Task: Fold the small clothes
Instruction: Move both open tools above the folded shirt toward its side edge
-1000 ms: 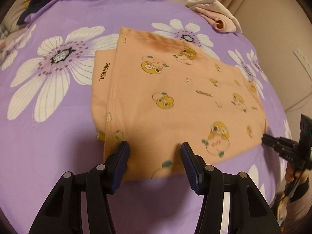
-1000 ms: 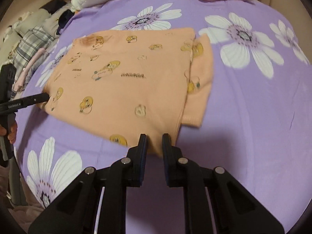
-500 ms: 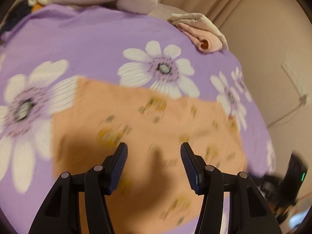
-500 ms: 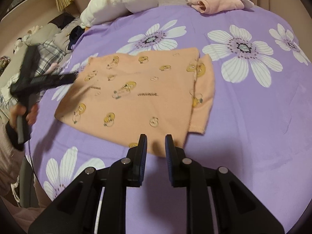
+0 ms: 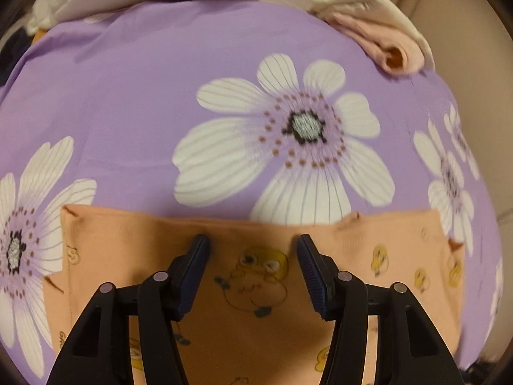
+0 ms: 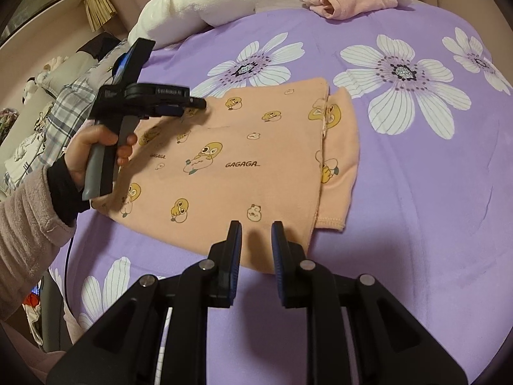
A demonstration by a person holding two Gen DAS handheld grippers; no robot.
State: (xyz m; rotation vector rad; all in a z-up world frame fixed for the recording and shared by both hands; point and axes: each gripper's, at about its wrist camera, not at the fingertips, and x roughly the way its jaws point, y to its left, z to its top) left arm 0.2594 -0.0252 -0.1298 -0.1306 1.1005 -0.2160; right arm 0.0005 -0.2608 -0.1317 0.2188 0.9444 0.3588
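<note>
The peach garment [image 6: 243, 160], printed with yellow cartoon ducks and the word GAGAGA, lay flat on the bed [image 6: 416, 208], folded into a rough rectangle with a narrower layer sticking out from under its right edge in the right wrist view. The left hand-held gripper [image 5: 251, 250] hung over the garment's far edge, jaws standing apart with only the flat cloth beneath them and nothing pinched between the pads; in the right wrist view the same tool showed from the side, its tip at the cloth's far left corner. A hand [image 6: 96, 150] in a fuzzy pink sleeve [image 6: 29, 224] held its grey grip, and a dark cable ran down from the sleeve. The right hand-held gripper [image 6: 256, 240] sat at the garment's near edge, jaws narrowly parted and opening; the hem lay behind the gap, but the pads did not press on it. The bed wore a purple sheet with big white daisies, bare around the garment on every side. At the far edge of the bed rested a folded pink cloth [image 6: 349, 0] with a cream piece over it, well apart from the garment. To its left lay a rolled white towel [image 6: 192, 9]. Off the bed's left side sat a heap of plaid fabric [image 6: 67, 106] and other clothes, near the left hand but not touching the garment. Nothing lay on the garment itself.
</note>
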